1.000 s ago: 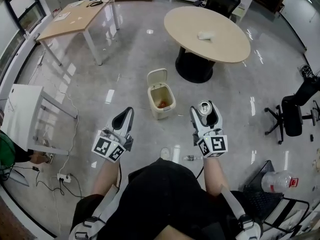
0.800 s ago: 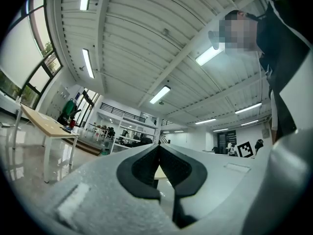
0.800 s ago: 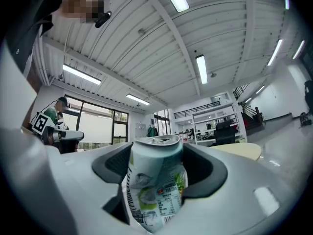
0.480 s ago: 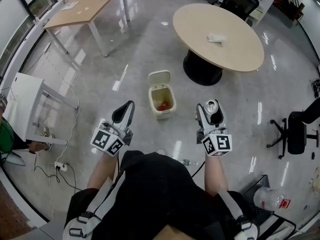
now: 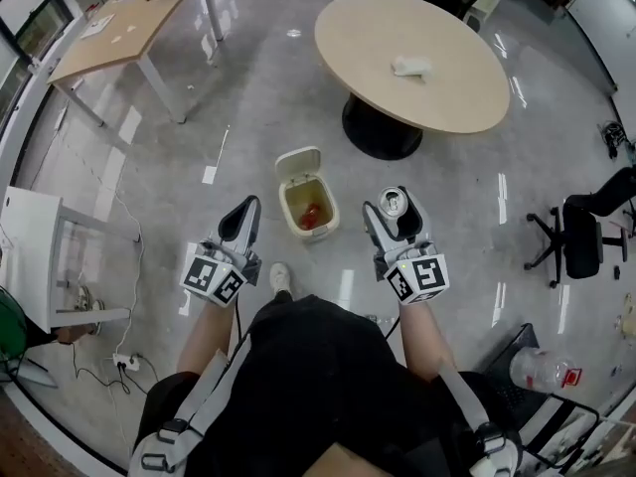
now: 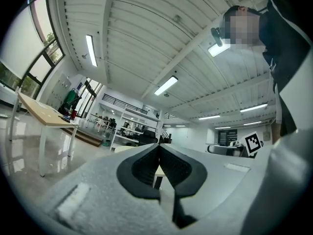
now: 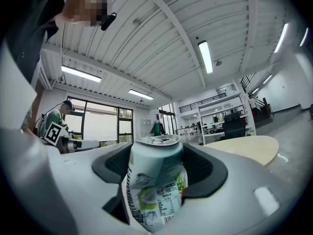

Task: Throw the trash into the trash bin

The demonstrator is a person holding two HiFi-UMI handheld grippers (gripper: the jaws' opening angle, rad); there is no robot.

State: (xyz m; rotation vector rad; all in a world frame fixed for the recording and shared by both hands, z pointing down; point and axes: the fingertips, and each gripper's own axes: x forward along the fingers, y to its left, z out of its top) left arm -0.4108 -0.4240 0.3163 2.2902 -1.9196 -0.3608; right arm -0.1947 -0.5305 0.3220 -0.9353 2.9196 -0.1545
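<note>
A small cream trash bin (image 5: 294,199) with its lid flipped up stands on the floor between my two grippers, something red inside it. My right gripper (image 5: 395,212) is shut on a pale green drink can (image 5: 393,203), held upright just right of the bin. The right gripper view shows the can (image 7: 155,180) clamped between the dark pads, its top towards the ceiling. My left gripper (image 5: 239,220) hangs left of the bin, its jaws closed together with nothing between them (image 6: 159,168).
A round beige table (image 5: 412,63) with a white crumpled thing (image 5: 410,67) on it stands beyond the bin. A rectangular wooden desk (image 5: 119,23) is at the far left, a black office chair (image 5: 581,229) at the right. My shoe (image 5: 281,279) is near the bin.
I have stepped closer to the bin; it now lies nearer and between the grippers. The right gripper still holds the can, the left stays shut and empty.
</note>
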